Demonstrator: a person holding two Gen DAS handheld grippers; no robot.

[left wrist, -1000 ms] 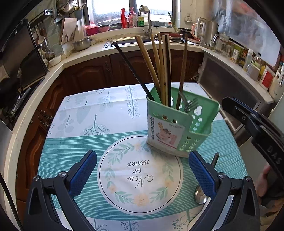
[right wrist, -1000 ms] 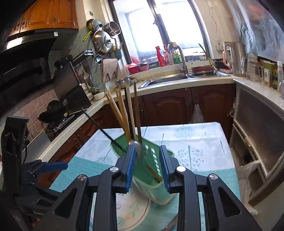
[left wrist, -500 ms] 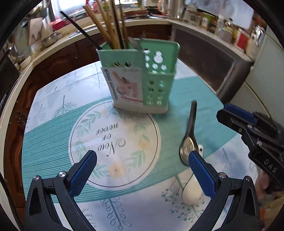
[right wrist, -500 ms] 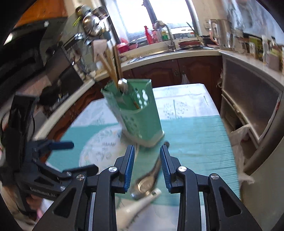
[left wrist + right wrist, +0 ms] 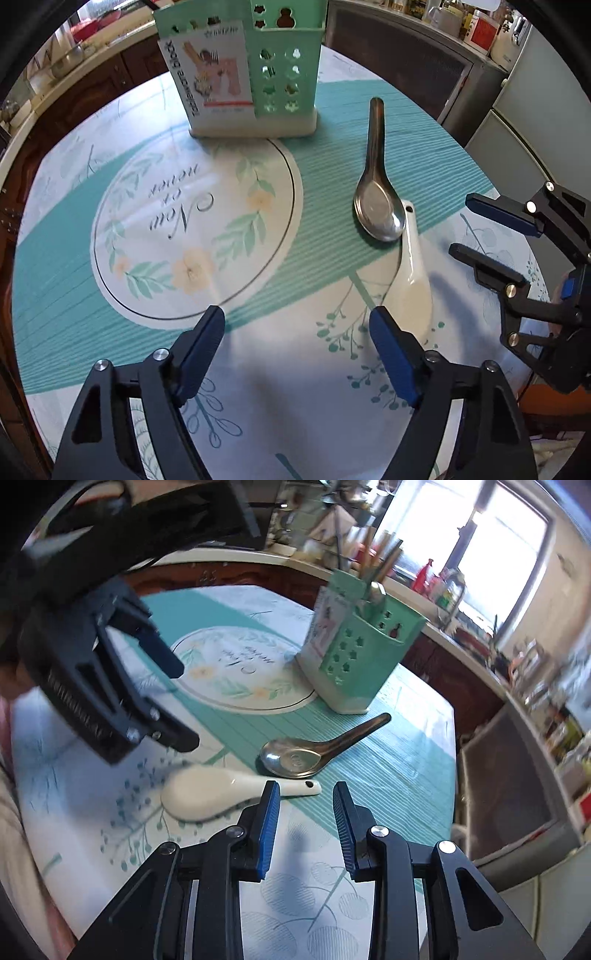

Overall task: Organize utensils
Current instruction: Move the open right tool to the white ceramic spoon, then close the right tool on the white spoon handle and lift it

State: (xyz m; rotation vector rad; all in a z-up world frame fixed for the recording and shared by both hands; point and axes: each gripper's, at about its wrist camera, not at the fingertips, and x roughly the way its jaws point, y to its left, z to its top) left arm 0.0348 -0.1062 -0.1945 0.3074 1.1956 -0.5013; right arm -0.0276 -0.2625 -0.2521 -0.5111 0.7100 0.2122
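A metal spoon (image 5: 376, 206) lies on the tablecloth, its bowl resting over the handle end of a white ceramic spoon (image 5: 413, 284). Behind them stands the green utensil holder (image 5: 251, 66) with chopsticks and cutlery in it. My left gripper (image 5: 295, 321) points steeply down at the cloth. Its jaws are closing with nothing between them, and the white spoon's bowl lies just beyond the right fingertip. My right gripper (image 5: 304, 790) hovers low with a narrow gap between its pads and nothing in it. The white spoon's (image 5: 207, 794) handle end lies just ahead of its tips, the metal spoon (image 5: 303, 757) beyond.
A teal and white printed tablecloth (image 5: 192, 206) covers the round table. The right gripper (image 5: 480, 229) shows at the right edge of the left wrist view, and the left gripper (image 5: 177, 701) at the left of the right wrist view. Kitchen counters and cabinets surround the table.
Both grippers have come down toward the table and the two spoons. The left jaws have narrowed. The right gripper has rolled, and its gap is unchanged.
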